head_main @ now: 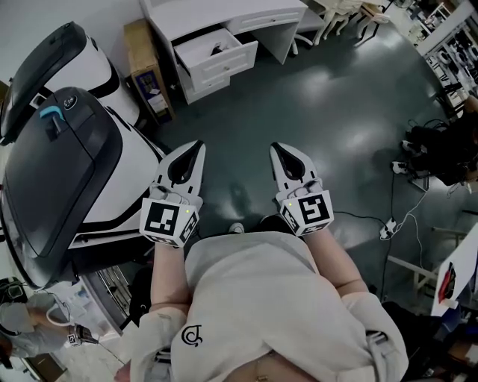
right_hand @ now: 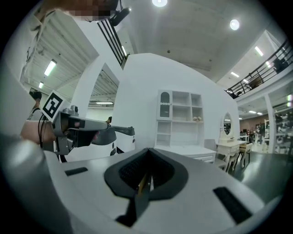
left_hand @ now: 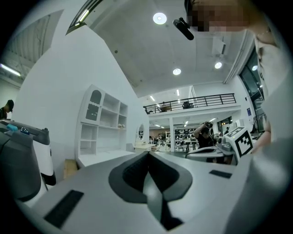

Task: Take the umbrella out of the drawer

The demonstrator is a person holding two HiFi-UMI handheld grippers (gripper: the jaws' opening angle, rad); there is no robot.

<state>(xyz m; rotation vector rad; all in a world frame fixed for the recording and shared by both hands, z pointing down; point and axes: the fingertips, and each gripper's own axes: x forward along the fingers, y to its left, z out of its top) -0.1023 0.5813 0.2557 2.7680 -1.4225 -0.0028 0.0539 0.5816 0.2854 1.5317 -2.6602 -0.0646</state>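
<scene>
Jaws of your left tool (head_main: pixel 199 145) are pressed fully together with nothing between them. Its own view shows the two dark pads (left_hand: pixel 132 176) meeting in one seam. Your right tool (head_main: pixel 275 148) is closed as well, tips together, and it holds nothing. You hold both tools level in front of you, side by side and apart, pointing across the dark floor (head_main: pixel 336 104).

The drawer (head_main: pixel 224 66) is well ahead of both tools, at the far side of that floor. It stands pulled out of the white worktop (head_main: pixel 224 11). A small dark thing (head_main: pixel 217 49) lies inside it, but it is too small to tell whether it is the umbrella. Neither tool is near it.

A brown cardboard box (head_main: pixel 147 71) stands on the floor just beside the worktop's left end. Close by on your left, a large black-and-white machine (head_main: pixel 67 171) fills that side of the head view. In the left tool's view, white shelves (left_hand: pixel 103 121) rise above the worktop.
</scene>
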